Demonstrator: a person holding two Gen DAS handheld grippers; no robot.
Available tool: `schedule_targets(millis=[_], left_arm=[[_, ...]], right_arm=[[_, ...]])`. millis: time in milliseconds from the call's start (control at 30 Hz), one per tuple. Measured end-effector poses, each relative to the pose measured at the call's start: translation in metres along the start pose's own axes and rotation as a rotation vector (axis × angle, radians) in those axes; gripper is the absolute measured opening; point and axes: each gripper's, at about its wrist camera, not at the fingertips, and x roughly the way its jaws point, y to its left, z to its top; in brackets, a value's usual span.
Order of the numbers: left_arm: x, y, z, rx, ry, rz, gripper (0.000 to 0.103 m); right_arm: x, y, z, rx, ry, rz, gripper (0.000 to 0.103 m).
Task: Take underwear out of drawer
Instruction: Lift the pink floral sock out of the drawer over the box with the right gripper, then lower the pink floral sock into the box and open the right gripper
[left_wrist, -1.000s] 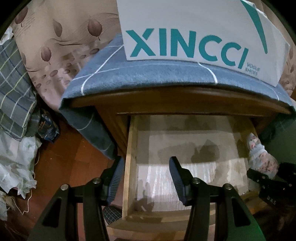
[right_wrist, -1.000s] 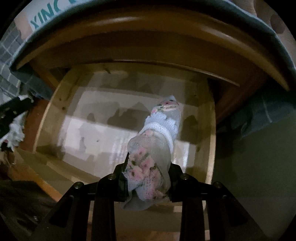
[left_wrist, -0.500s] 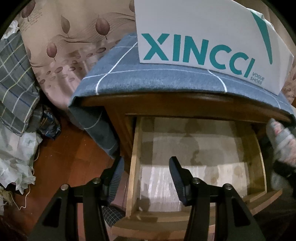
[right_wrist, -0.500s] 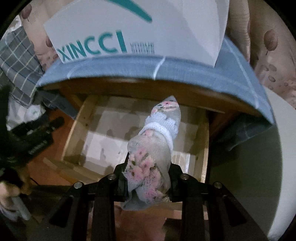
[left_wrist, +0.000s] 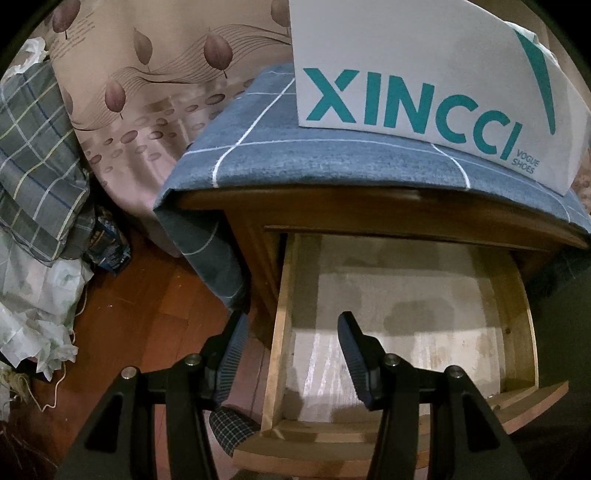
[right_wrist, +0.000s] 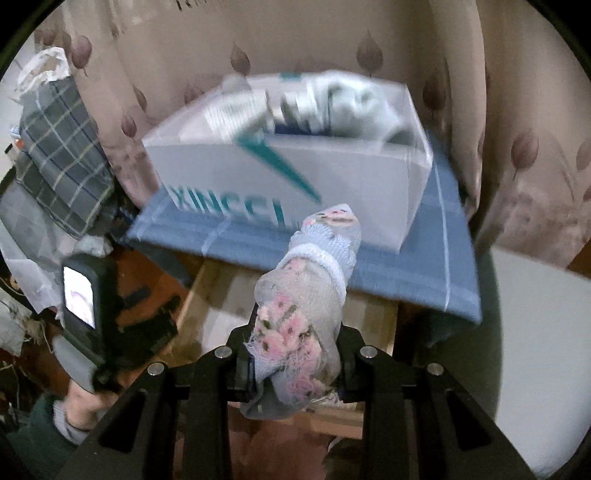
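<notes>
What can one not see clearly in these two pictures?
- Right wrist view: the things inside the open white shoe box are smeared by motion blur.
- Right wrist view: the underwear hides the right claw pads and part of the drawer.
- Left wrist view: the left claw arms cover the drawer's front; its back runs under the cabinet top.

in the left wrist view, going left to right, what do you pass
plaid bedding → leaf-print curtain → blue checked cloth on the nightstand → white shoe box; lower down, left gripper open over the left wall of the empty drawer
</notes>
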Motion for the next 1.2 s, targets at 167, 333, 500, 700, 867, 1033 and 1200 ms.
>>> schedule_targets(millis=[167,333,500,700,867,1033,1200], left_arm=[[-0.001,-0.002,0.000,0.009,-0.010,0.011,0.052],[-0.001,-0.003,0.000,0.018,-0.008,0.009,0.052],[-0.001,-0.003,0.001,0.023,-0.005,0.002,0.052],[-0.003,-0.002,0.001,0.010,-0.013,-0.009,0.052],[-0.004,0.001,0.003,0.001,-0.014,-0.014,0.052],[-0.004,0.007,0.005,-0.018,-0.013,-0.022,0.052],[-0.004,0.012,0.005,-0.032,-0.012,-0.019,0.052]], right_arm=[[-0.020,0.008,0.034,-0.019,-0.060,0.002,0.028],[-0.020,0.018,0.069,-0.018,-0.092,0.012,0.028],[-0.010,0.028,0.099,-0.037,-0.094,0.003,0.028],[0.022,0.038,0.130,-0.059,-0.068,-0.025,0.028],[0.050,0.040,0.141,-0.070,-0.043,-0.051,0.028],[0.078,0.035,0.152,-0.087,-0.018,-0.096,0.028],[0.096,0.032,0.164,-0.112,-0.001,-0.142,0.028]])
